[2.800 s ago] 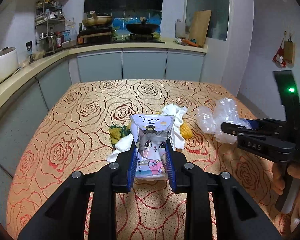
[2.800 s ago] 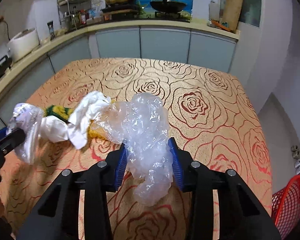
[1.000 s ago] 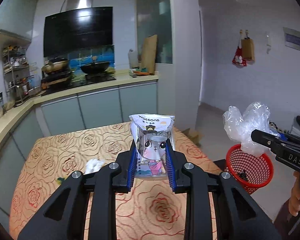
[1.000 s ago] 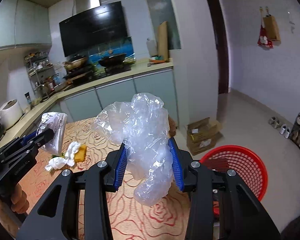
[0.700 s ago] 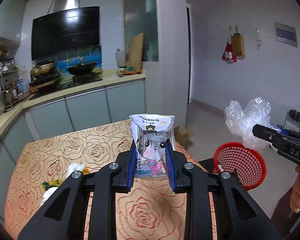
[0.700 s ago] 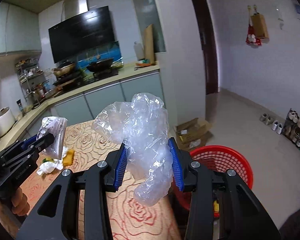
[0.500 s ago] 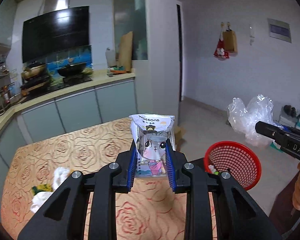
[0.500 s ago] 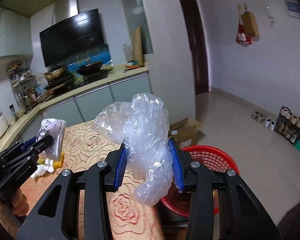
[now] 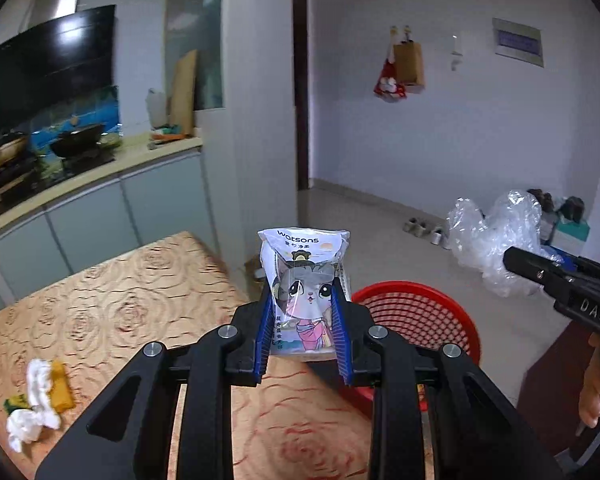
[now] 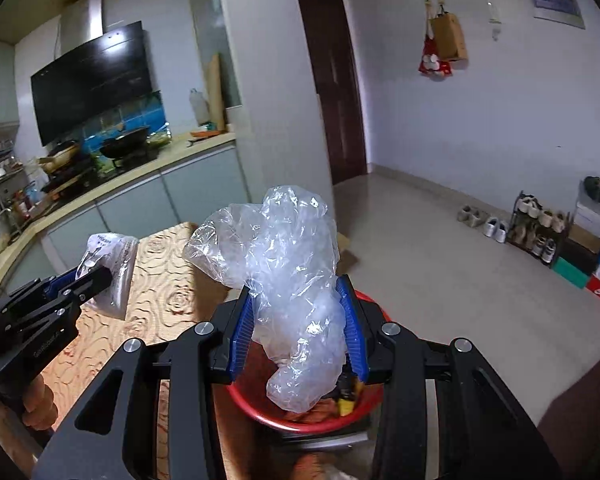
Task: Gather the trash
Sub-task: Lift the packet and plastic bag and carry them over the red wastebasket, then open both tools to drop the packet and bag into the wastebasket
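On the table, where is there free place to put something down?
The cloth is bare from the counter side to the corner by the red basket. Only the near left edge is crowded, by the tissues and yellow scrap.

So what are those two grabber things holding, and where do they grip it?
The left gripper pinches the Watsons packet by its lower half; the right gripper squeezes the crumpled clear plastic bag around its middle.

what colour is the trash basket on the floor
Red, a mesh-sided basket; clearest in the left wrist view.
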The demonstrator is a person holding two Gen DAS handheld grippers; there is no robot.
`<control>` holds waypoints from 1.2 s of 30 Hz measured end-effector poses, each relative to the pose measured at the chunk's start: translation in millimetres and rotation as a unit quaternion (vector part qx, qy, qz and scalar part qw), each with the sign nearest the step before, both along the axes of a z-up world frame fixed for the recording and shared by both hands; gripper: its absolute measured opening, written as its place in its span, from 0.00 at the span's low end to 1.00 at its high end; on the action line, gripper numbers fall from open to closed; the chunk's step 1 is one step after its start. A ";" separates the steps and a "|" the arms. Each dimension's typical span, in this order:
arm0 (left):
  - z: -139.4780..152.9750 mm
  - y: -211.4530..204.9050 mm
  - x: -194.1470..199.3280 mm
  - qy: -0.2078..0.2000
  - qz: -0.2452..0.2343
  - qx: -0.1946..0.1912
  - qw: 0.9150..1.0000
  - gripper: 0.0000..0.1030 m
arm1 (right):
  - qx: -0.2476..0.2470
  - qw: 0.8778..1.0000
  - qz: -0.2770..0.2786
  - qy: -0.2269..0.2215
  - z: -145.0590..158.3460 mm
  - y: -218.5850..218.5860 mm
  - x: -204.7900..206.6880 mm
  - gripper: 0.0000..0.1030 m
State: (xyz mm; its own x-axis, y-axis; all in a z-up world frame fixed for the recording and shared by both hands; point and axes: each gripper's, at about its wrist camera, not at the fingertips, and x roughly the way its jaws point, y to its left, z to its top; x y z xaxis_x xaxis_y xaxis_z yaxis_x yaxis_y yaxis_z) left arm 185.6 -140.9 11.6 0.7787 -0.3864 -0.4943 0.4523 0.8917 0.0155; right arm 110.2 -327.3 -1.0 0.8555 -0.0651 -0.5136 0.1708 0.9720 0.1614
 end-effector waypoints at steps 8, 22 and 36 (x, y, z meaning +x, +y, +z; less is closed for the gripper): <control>-21.7 -42.6 24.6 0.058 -0.061 -0.009 0.996 0.25 | 0.008 0.999 -0.013 0.042 -26.6 -17.4 14.1 0.38; -76.9 -85.4 59.9 0.138 -0.107 -0.001 0.985 0.25 | 0.008 0.994 -0.007 0.109 -76.6 -32.5 52.0 0.39; -73.0 -78.6 62.1 0.135 -0.120 -0.021 0.983 0.48 | 0.027 0.995 0.005 0.101 -84.3 -31.8 53.6 0.59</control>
